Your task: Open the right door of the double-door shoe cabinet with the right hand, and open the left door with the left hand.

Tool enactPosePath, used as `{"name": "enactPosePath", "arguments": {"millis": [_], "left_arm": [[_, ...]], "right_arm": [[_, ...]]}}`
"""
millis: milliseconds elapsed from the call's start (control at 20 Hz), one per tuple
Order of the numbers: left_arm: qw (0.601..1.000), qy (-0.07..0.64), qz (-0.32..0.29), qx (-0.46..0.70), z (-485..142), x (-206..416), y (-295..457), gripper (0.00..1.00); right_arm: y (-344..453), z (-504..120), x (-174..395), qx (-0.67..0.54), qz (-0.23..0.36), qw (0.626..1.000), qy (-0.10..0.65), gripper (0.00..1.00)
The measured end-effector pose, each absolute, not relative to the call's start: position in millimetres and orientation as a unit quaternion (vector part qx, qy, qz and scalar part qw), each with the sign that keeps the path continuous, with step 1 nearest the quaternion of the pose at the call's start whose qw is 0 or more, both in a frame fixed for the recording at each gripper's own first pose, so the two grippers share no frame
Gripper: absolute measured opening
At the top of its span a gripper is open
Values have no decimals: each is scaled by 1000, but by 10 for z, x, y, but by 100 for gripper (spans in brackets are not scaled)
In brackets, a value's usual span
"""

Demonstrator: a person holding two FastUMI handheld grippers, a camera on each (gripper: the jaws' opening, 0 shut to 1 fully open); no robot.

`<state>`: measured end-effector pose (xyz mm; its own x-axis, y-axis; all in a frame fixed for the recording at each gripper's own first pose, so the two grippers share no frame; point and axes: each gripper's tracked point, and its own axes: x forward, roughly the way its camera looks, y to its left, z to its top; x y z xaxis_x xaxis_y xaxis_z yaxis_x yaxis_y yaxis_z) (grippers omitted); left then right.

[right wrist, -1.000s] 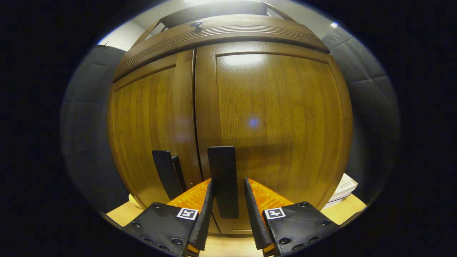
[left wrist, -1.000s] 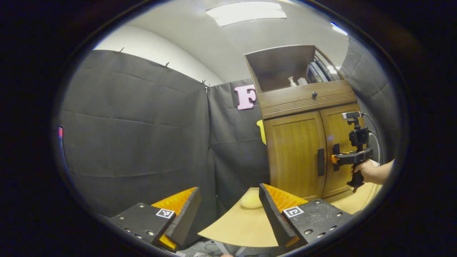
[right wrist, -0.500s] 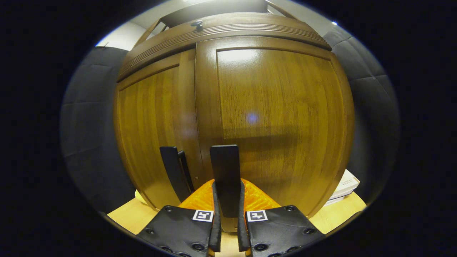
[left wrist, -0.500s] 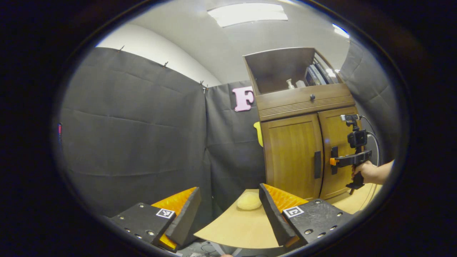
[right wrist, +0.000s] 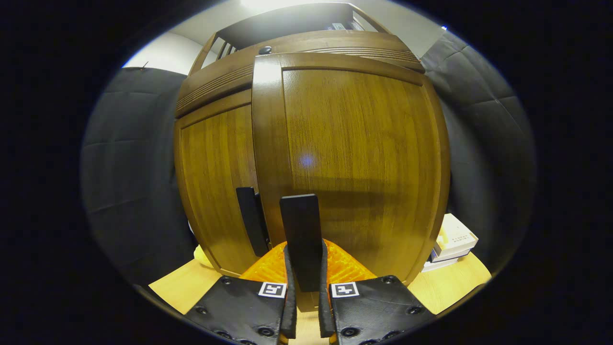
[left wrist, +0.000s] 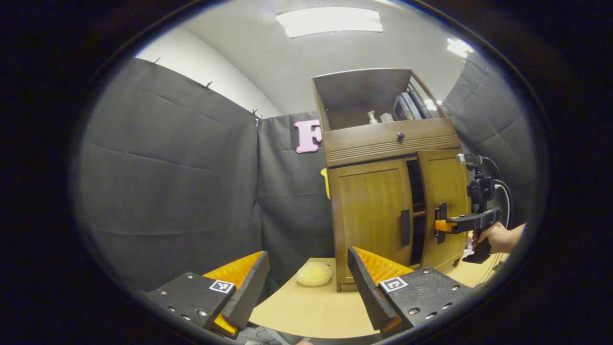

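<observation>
The wooden shoe cabinet (left wrist: 383,143) stands on the table at the right of the left gripper view. Its right door (right wrist: 354,158) is swung partly out, a dark gap showing beside the left door (left wrist: 371,220), which is closed. In the right gripper view my right gripper (right wrist: 305,268) is shut on the right door's black handle (right wrist: 299,225). The left door's black handle (right wrist: 249,218) is just to its left. The left gripper view shows the right gripper (left wrist: 441,225) far off, held by a hand (left wrist: 493,237). My left gripper (left wrist: 306,282) stands open, well short of the cabinet, nothing between its fingers.
A pale yellow sponge-like lump (left wrist: 314,274) lies on the wooden table (left wrist: 306,309) left of the cabinet's foot. Stacked white boxes (right wrist: 452,239) sit to the cabinet's right. A drawer with a round knob (left wrist: 400,136) and an open shelf with bottles and books top the cabinet.
My right gripper closed on the right door's handle, then pulled the door partly out. The left gripper's view shifted so the cabinet sits more to the centre; it stays open.
</observation>
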<state>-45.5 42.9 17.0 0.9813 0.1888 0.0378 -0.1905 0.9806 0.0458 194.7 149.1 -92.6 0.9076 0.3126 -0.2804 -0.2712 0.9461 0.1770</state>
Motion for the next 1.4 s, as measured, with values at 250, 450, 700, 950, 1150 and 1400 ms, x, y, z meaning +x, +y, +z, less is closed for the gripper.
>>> {"name": "enactPosePath", "arguments": {"millis": [250,450,700,950,1150,1400], "left_arm": [[998,-19,64,16,179,-251,196,95],[999,-24,39,11,176,-128,34,95],[1000,-26,5,3,186,45,-283,95],[999,-27,-30,-2,187,150,-621,95],[998,-29,-56,-4,212,222,-843,95],[997,-31,-74,-5,208,176,-1124,95]], "right_arm": [[1274,-880,1683,65,150,974,154,17],[1043,-895,1475,65,141,976,155,20],[707,-892,1243,57,123,978,157,20],[363,-889,1051,64,105,979,160,16],[25,-896,989,63,77,982,160,15],[-483,-926,965,66,34,984,165,14]]}}
